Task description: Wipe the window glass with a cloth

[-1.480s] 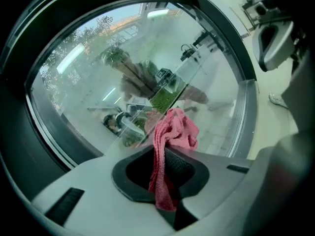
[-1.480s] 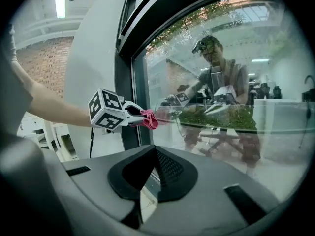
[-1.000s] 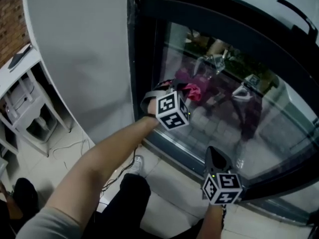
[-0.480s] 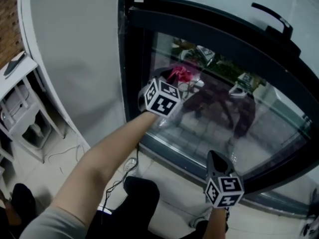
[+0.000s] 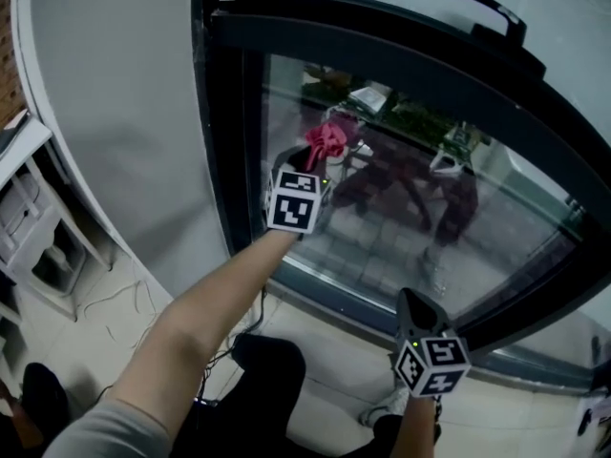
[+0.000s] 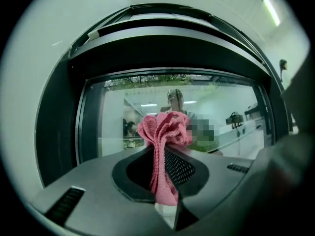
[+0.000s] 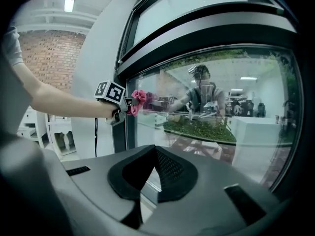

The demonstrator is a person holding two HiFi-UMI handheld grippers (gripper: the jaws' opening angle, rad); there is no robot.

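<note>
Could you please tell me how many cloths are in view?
1. The pink cloth is clamped in the left gripper, held up at the window glass near its left frame. No other cloth shows.

The pink cloth [image 6: 162,132] looks like rough, looped terry; the window glass [image 5: 458,227] is glossy and reflecting, its dark frame [image 5: 382,55] matt.

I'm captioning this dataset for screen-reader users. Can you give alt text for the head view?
Seen from above, the left gripper, on an outstretched arm, holds a bunched pink cloth up at the window glass near its dark left frame. The right gripper sits lower, near the bottom frame, away from the cloth.
</note>
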